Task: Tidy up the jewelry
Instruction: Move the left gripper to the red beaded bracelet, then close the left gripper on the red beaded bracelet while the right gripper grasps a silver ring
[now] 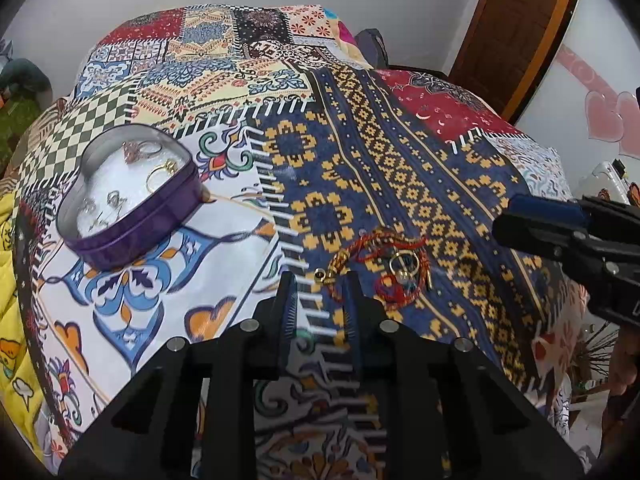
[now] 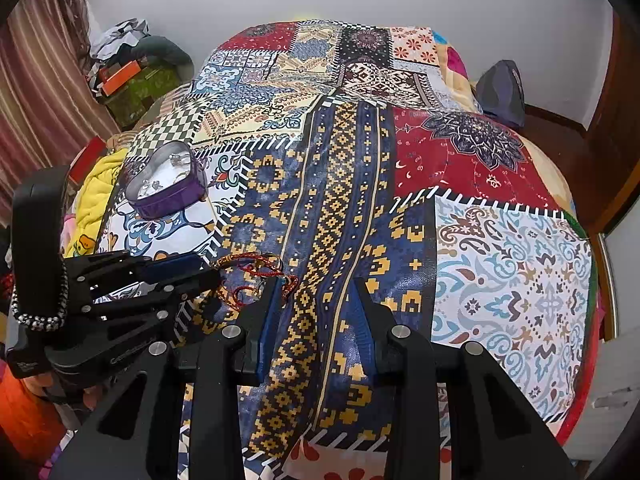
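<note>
A purple heart-shaped tin (image 1: 132,196) lies open on the patchwork bedspread, with rings and small jewelry inside on white padding; it also shows in the right wrist view (image 2: 168,188). A pile of red and gold thread bracelets with a gold ring (image 1: 384,264) lies on the blue patterned patch, also seen in the right wrist view (image 2: 256,272). My left gripper (image 1: 322,280) is open, its fingertips just short of the pile's left edge with a small gold piece (image 1: 320,275) between them. My right gripper (image 2: 318,284) is open and empty, to the right of the pile.
The patchwork bedspread (image 2: 500,260) covers the whole bed. Clothes and boxes (image 2: 128,72) are heaped at the far left by a curtain. A dark bag (image 2: 502,92) sits at the bed's far right. A wooden door (image 1: 516,28) stands behind.
</note>
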